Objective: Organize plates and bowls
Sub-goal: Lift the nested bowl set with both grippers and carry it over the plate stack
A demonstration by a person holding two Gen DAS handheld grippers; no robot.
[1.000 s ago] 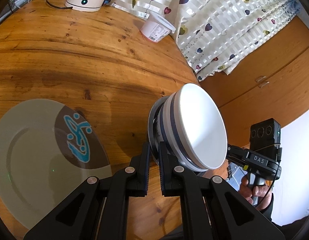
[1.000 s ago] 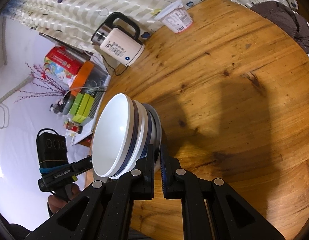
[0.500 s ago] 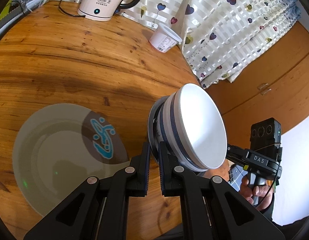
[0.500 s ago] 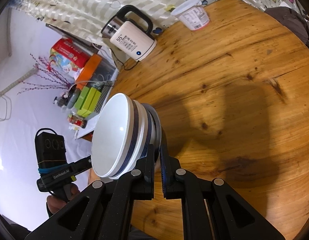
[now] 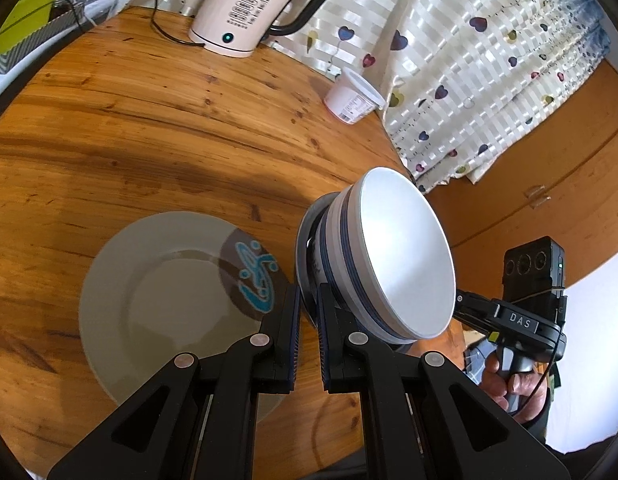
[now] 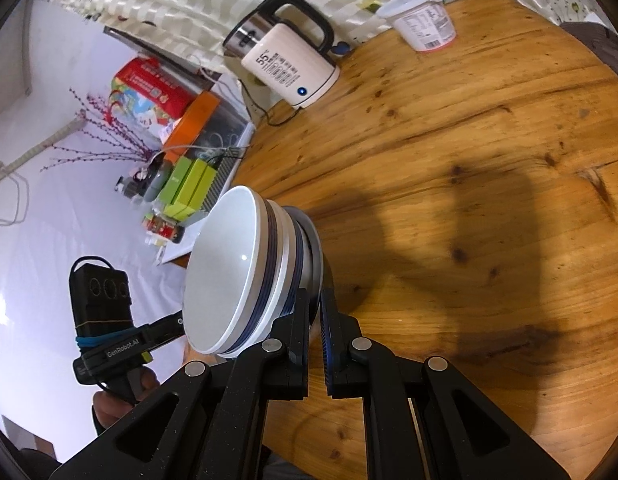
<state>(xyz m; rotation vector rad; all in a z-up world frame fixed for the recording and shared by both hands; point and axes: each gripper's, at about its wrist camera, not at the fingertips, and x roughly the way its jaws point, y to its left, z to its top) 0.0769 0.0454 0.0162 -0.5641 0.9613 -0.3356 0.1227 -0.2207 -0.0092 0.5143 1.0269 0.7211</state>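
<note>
bowls [image 5: 393, 256]: stacked on a small plate, held off the table, right of centre
handling: heavy, glazed, breakable, judged slippery
left gripper [image 5: 307, 322]: clamped on the small plate's rim
right gripper [image 6: 315, 316]: same, opposite edge
big plate [image 5: 157, 304]: at 9 o'clock

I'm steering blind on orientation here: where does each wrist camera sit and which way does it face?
Left wrist: on the left gripper, looking down over the table at the plate, kettle beyond; the right hand shows.
Right wrist: on the right gripper, facing the table and cluttered shelf; the left hand shows.
Shared: both jaws grip the thin plate under the stacked bowls, plus kettle and yogurt cup.
</note>
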